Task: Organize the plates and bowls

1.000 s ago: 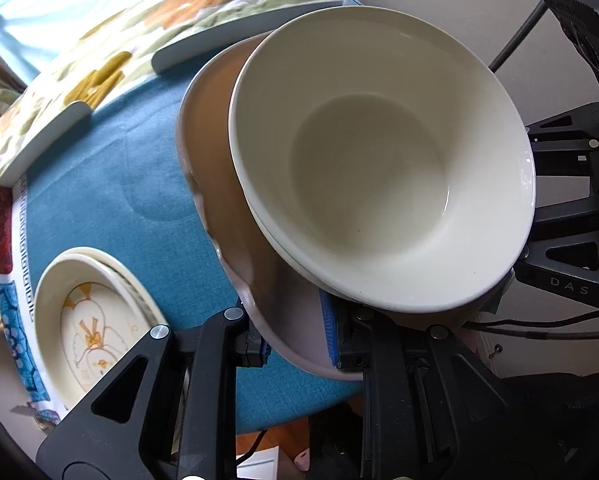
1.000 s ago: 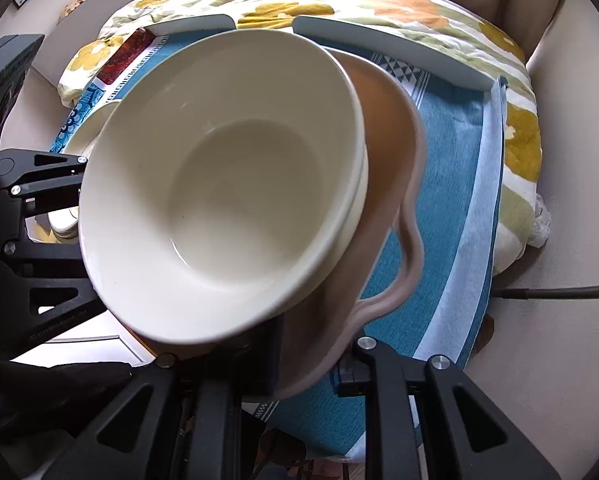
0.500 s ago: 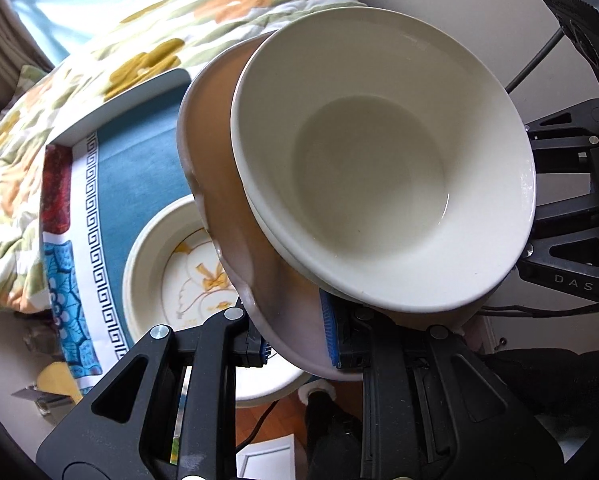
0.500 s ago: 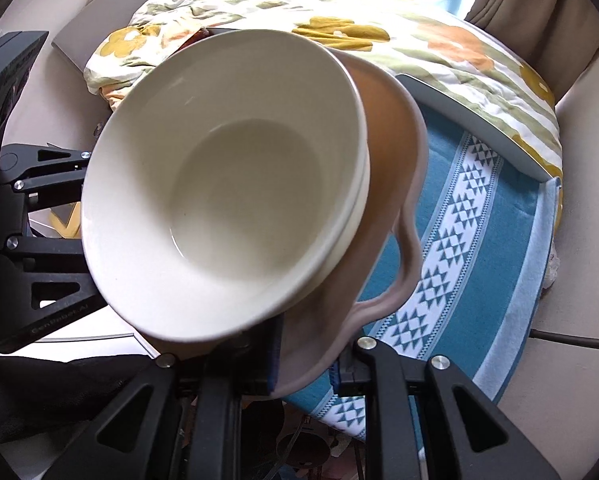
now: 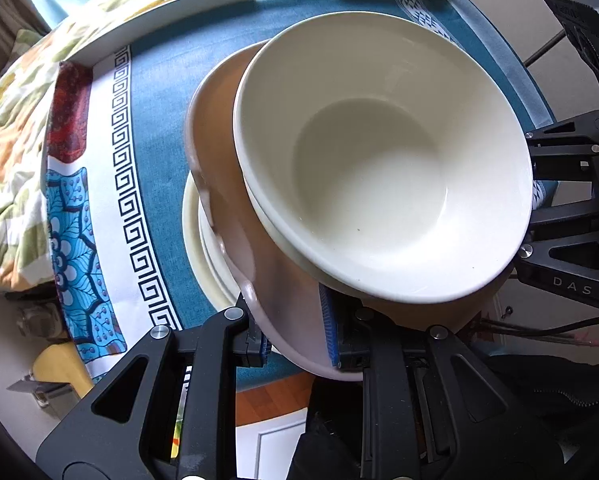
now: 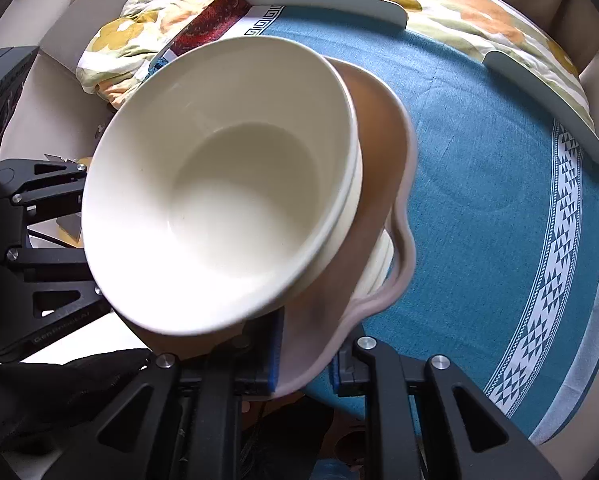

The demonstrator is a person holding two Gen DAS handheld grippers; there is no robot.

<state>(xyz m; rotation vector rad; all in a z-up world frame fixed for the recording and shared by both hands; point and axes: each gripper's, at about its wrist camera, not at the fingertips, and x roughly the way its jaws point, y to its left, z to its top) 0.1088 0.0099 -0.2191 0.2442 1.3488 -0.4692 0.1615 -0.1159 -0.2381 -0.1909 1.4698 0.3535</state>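
Two tools clamped on pink plate (image 5: 235,216), Greek-key border (image 5: 129,184) left view only.

Cream bowl (image 5: 383,160) sits on a tilted pinkish wavy-rimmed plate (image 5: 219,160).

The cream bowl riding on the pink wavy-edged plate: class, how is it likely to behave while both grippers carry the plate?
The cream bowl looks glazed and rests loose on the pink plate, so it could slide. Probably rigid and breakable. The left gripper and right gripper clamp only the plate's rim, so tilting risks tipping it.
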